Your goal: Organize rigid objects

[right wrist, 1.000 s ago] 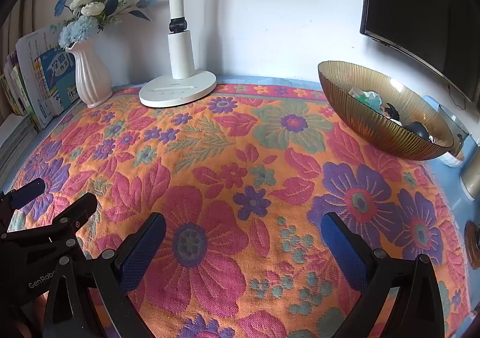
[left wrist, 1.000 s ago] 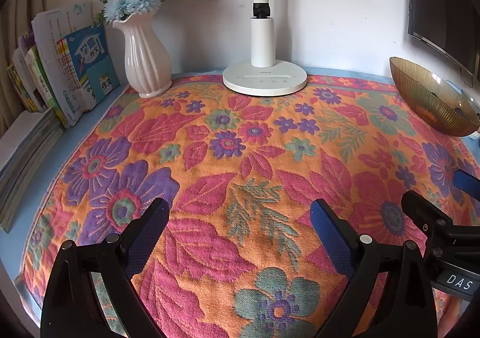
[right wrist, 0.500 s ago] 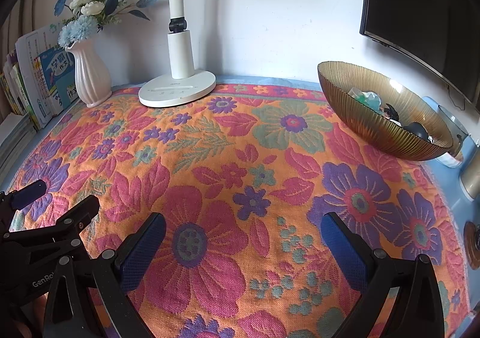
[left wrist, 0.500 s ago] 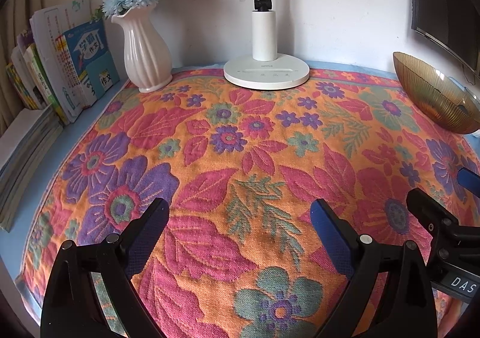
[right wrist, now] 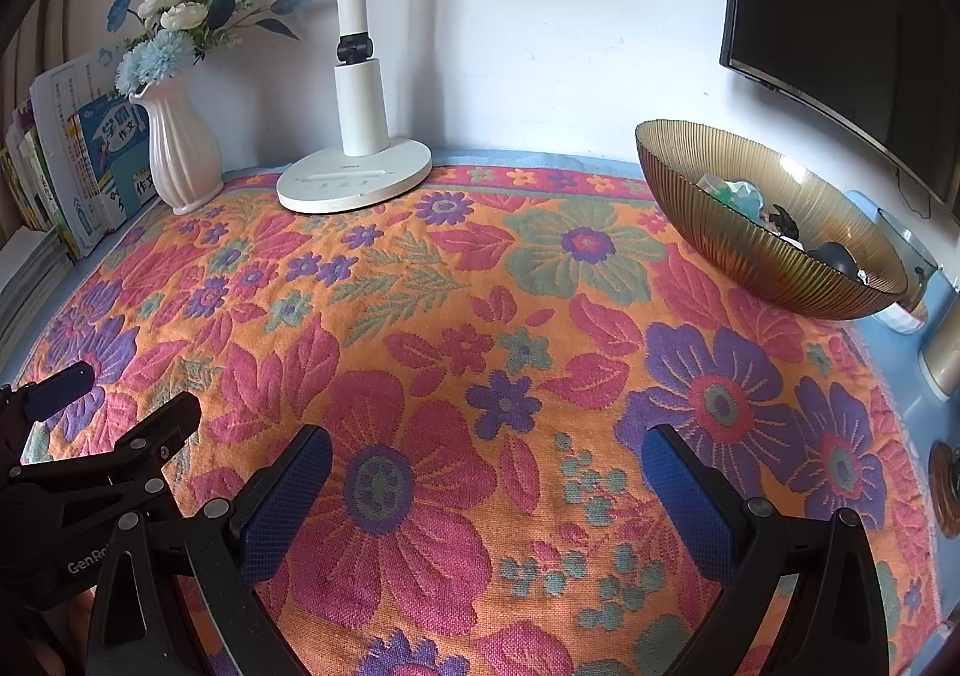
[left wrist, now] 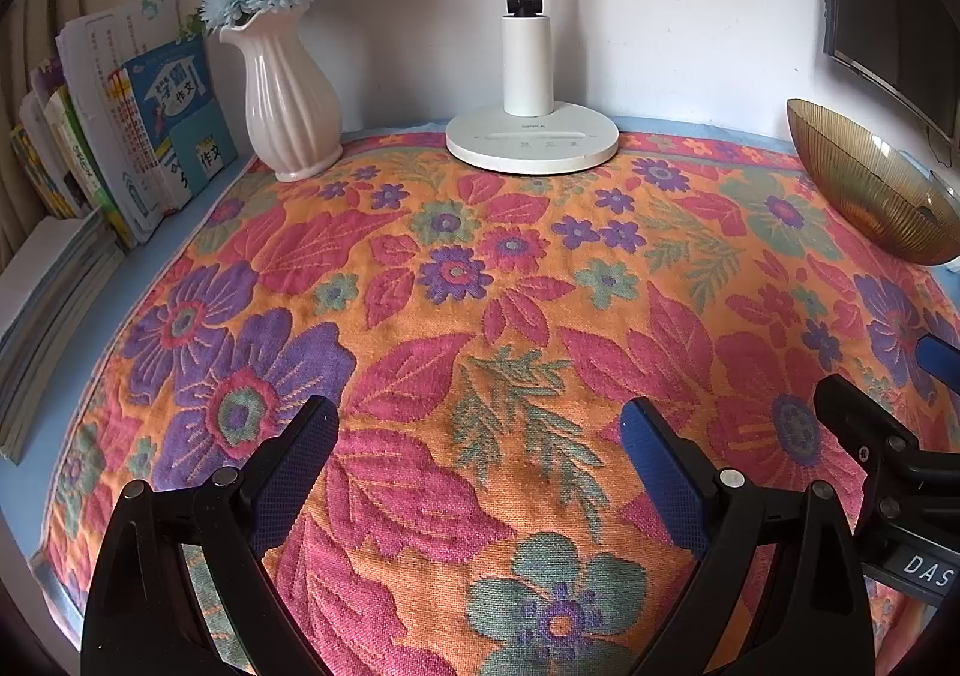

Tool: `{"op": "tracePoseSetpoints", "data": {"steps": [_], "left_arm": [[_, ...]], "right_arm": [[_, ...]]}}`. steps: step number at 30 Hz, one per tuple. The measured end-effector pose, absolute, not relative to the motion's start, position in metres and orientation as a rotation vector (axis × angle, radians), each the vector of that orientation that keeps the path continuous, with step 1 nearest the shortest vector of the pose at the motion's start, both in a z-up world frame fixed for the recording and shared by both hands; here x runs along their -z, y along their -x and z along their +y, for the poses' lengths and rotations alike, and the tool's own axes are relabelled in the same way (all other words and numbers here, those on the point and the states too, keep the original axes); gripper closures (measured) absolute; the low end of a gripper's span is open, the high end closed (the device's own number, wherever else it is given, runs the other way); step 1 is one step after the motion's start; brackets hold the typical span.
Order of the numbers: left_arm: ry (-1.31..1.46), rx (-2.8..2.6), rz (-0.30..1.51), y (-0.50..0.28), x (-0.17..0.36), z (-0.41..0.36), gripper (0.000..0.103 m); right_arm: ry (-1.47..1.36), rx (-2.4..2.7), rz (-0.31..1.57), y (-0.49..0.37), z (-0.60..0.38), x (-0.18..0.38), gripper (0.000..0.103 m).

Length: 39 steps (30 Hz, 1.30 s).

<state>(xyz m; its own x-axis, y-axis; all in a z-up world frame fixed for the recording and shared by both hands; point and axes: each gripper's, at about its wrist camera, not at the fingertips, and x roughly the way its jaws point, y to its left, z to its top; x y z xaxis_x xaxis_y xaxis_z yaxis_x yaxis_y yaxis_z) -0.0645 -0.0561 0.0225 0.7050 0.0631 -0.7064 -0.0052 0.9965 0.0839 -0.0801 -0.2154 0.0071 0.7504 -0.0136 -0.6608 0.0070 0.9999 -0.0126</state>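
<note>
A ribbed amber glass bowl (right wrist: 750,232) stands at the back right of the flowered cloth (right wrist: 480,352), holding several small objects (right wrist: 738,196); it also shows in the left wrist view (left wrist: 864,196). My left gripper (left wrist: 480,436) is open and empty above the cloth's near side. My right gripper (right wrist: 486,460) is open and empty, to the right of the left one. The left gripper shows at the right wrist view's left edge (right wrist: 108,424), and the right gripper at the left wrist view's right edge (left wrist: 882,418).
A white lamp base (left wrist: 531,142) and a pale ribbed vase (left wrist: 288,100) with flowers stand at the back by the wall. Books (left wrist: 138,136) lean at the left. A dark monitor (right wrist: 840,16) hangs at the right above the bowl.
The left wrist view has tilted down a little, so the lamp, vase and bowl sit lower in it. Both grippers stay open and empty.
</note>
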Motion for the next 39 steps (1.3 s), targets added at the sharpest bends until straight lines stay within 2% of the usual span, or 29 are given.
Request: {"op": "tracePoseSetpoints", "data": {"steps": [20, 22, 23, 26, 39], "left_arm": [[-0.076, -0.046, 0.814, 0.061, -0.018, -0.055, 0.008], [-0.075, -0.058, 0.856, 0.055, -0.013, -0.053, 0.007], [-0.068, -0.060, 0.926, 0.046, -0.006, -0.051, 0.001], [0.036, -0.022, 0.957, 0.040, -0.004, -0.035, 0.000], [0.012, -0.013, 0.961, 0.043, -0.006, -0.040, 0.000]], "right_arm": [[0.020, 0.008, 0.733, 0.079, -0.213, -0.006, 0.000], [0.024, 0.014, 0.758, 0.076, -0.212, -0.004, 0.000], [0.029, 0.018, 0.791, 0.071, -0.212, 0.000, 0.000], [0.028, -0.007, 0.935, 0.052, -0.211, 0.017, 0.000], [0.008, 0.029, 0.918, 0.058, -0.213, 0.017, 0.000]]}}
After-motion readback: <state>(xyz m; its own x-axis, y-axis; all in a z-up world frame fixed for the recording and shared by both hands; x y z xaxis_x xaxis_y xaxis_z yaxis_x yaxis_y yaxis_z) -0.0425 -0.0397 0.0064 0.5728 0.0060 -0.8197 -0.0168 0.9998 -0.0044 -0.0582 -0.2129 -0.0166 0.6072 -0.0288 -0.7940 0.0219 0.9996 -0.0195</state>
